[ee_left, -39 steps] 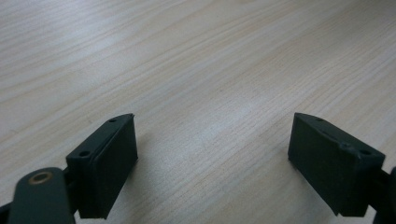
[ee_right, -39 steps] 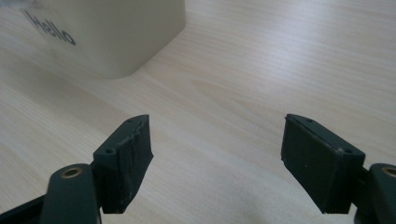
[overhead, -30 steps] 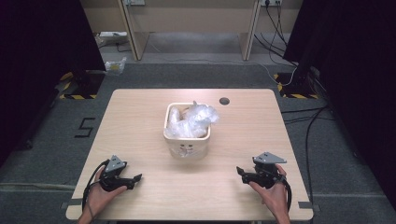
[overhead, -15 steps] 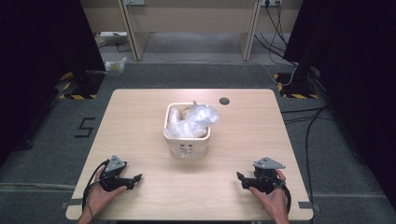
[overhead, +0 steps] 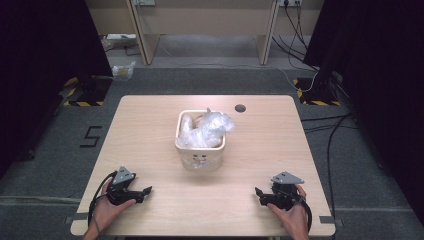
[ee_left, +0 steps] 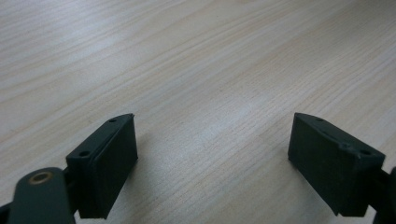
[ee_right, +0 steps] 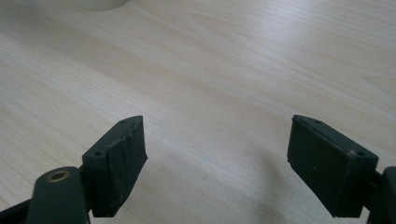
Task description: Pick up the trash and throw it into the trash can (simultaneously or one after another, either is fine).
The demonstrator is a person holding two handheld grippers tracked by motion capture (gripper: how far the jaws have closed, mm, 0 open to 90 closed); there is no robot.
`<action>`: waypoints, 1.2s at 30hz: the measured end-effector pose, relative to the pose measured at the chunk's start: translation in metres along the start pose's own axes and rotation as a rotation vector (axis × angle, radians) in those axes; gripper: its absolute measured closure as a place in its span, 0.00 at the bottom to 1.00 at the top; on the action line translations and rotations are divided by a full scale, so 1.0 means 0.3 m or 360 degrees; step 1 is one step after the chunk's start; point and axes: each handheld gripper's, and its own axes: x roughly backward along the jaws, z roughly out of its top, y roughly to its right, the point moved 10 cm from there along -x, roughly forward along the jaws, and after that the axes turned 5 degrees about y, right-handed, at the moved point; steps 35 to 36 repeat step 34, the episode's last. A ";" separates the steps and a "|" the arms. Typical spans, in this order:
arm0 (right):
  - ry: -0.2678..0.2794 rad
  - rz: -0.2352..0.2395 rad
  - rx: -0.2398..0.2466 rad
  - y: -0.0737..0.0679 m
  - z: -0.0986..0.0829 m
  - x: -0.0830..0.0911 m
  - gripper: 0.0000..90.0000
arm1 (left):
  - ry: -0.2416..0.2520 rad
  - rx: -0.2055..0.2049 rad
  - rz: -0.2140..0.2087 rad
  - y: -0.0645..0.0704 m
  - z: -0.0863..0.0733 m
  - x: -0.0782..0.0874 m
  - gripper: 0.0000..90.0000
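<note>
A cream square bin [overhead: 199, 153] stands at the middle of the wooden table [overhead: 150, 125], with crumpled clear plastic [overhead: 212, 127] bulging out of its top. My left gripper [overhead: 146, 192] rests near the front left corner, held by a hand, jaws open and empty. In the left gripper view its gripper [ee_left: 212, 161] has bare wood between the wide-apart jaws. My right gripper [overhead: 258, 192] lies near the front right edge, also open. The right gripper view has its gripper [ee_right: 215, 158] over bare wood, with the bin's base [ee_right: 97, 3] at the top edge.
A round cable hole [overhead: 240, 107] sits in the table behind the bin. Grey carpet surrounds the table, with cables [overhead: 330, 130] on the right, black curtains at both sides and a small plastic item [overhead: 123, 70] on the floor at the far left.
The right gripper has slid slightly towards the front edge of the table. The left gripper and the bin have stayed in place.
</note>
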 end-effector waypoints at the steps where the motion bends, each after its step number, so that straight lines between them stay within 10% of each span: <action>1: -0.0016 -0.0005 0.0004 0.001 -0.006 0.000 0.22 | 0.0001 0.0000 -0.0001 0.000 0.000 0.000 0.16; 36: -0.0029 0.0003 0.0003 0.002 -0.039 -0.018 0.14 | 0.0002 0.0001 -0.0001 0.000 0.000 0.000 0.16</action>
